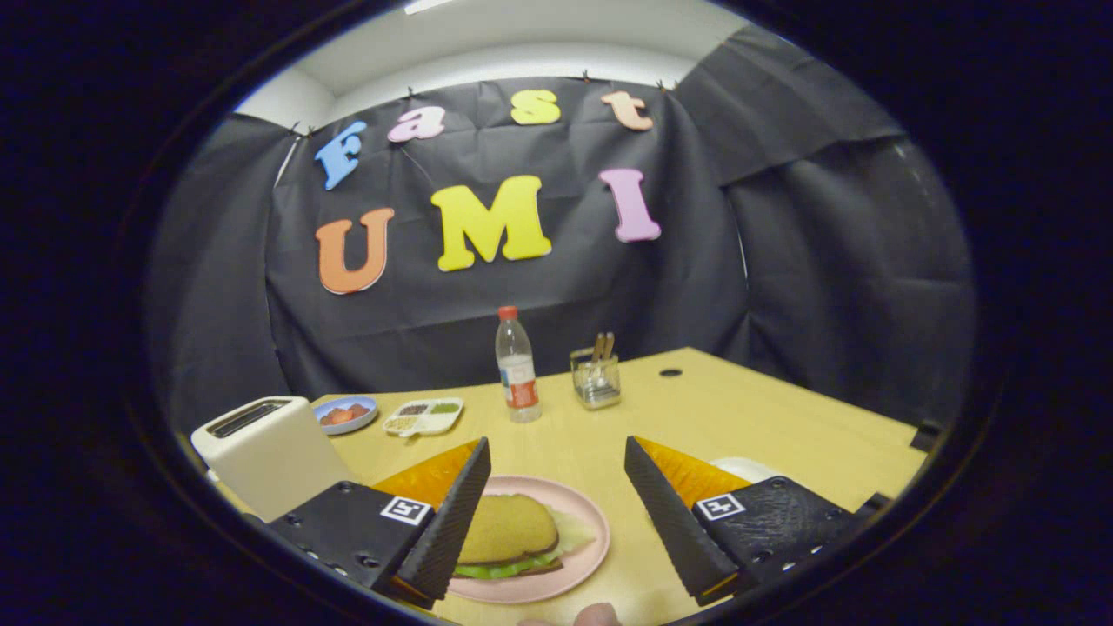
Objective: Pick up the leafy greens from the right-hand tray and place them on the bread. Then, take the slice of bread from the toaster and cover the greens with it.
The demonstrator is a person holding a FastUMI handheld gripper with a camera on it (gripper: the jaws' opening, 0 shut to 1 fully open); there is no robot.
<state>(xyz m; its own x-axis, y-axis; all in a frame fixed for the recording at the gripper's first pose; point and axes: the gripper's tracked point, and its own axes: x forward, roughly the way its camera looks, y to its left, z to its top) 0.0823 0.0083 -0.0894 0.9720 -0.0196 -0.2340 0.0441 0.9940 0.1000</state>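
A pink plate [581,513] lies on the wooden table just ahead of and between my fingers. On it sits a sandwich: a brown slice of bread [509,529] on top, leafy greens [565,532] poking out beneath it, and a darker slice at the bottom. My gripper [556,456] hangs above the plate, open, with nothing between its fingers. The left finger partly covers the plate's left side. A white toaster [265,452] stands to the left of the left finger, its slot dark. A white tray [748,469] peeks out behind the right finger.
Beyond the plate stand a water bottle with a red cap [517,365], a clear holder with utensils [596,378], a white divided dish of toppings [423,416] and a blue bowl with red pieces [345,414]. The table [783,417] ends at the right.
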